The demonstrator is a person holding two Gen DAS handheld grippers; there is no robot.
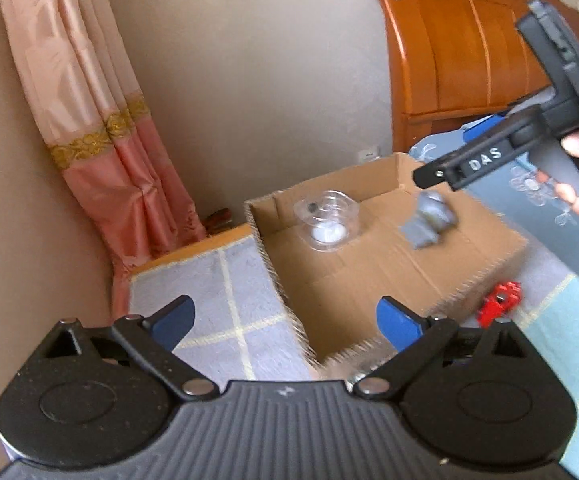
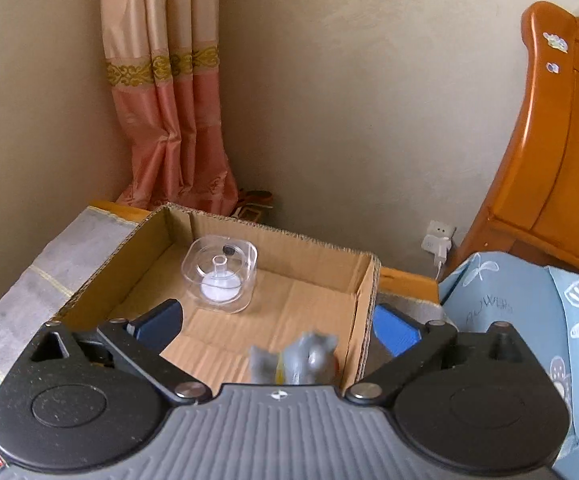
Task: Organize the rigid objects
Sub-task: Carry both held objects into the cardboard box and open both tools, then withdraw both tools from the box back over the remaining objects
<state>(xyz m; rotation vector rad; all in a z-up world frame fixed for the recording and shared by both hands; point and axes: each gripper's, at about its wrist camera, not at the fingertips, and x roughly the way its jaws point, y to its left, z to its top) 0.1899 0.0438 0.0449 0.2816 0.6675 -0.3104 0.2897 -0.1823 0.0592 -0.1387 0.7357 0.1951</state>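
An open cardboard box (image 1: 485,258) (image 2: 363,308) stands on a table. Inside it sits a clear plastic container (image 1: 326,227) (image 2: 220,275). A grey toy figure (image 1: 429,219) (image 2: 303,358), blurred, is inside the box just below my right gripper's fingers. A red toy car (image 1: 499,303) lies on the cloth outside the box's right side. My left gripper (image 1: 285,322) is open and empty over the box's near corner. My right gripper (image 2: 277,326) is open above the box; in the left wrist view one black finger (image 1: 469,166) of it shows over the box.
A grey and pale blue checked cloth (image 1: 217,280) covers the table. A pink curtain (image 1: 101,132) hangs at the back left. A wooden headboard (image 1: 461,52) stands at the right. Blue bedding (image 2: 529,312) lies right of the box. A wall charger (image 2: 439,244) is behind.
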